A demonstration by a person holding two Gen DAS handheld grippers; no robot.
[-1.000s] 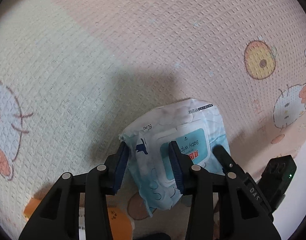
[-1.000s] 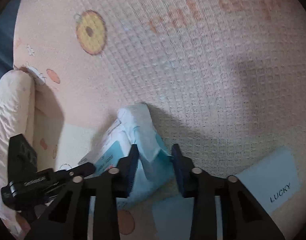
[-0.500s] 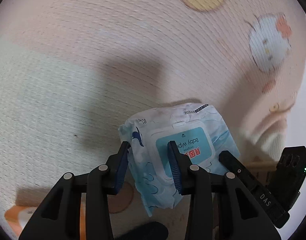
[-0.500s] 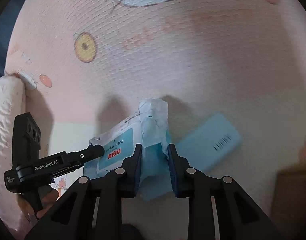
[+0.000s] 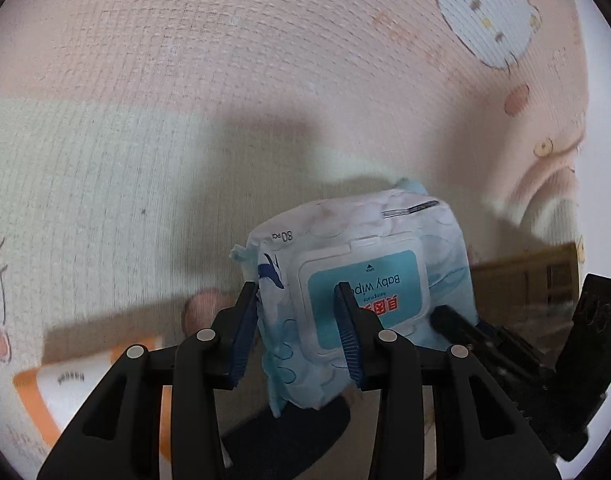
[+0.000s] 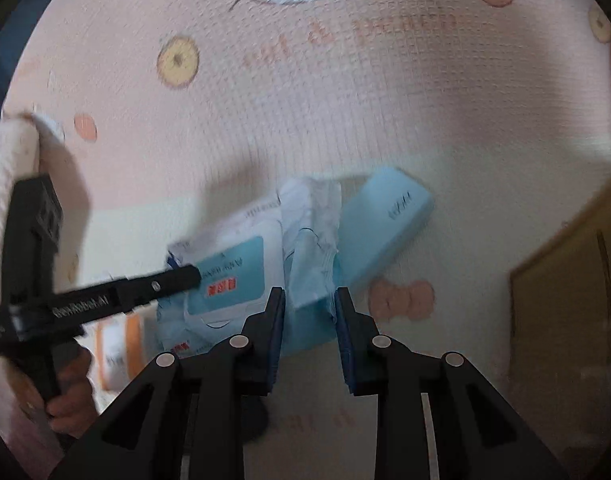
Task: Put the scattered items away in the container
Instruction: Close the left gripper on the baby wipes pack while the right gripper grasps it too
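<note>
Both the left gripper (image 5: 297,328) and right gripper (image 6: 309,320) have fingers clamped on the baby wipes pack (image 5: 361,280), lifted above the play mat (image 5: 145,120).

The mat (image 5: 185,120) is woven cloth with a waffle-like, matt weave and printed cartoon figures. The wipes pack (image 5: 357,280) is thin, crinkled plastic film with a slight sheen; its flip lid (image 5: 365,284) is smooth hard plastic. Both grippers, the left gripper (image 5: 297,320) and the right gripper (image 6: 309,328), are matt black plastic with round metal pins, and their jaws carry ribbed blue pads (image 5: 245,332). At 3 o'clock in the right view, the box (image 6: 565,300) looks like dull brown cardboard. The blue bar (image 6: 385,224) is smooth and matt.
</note>
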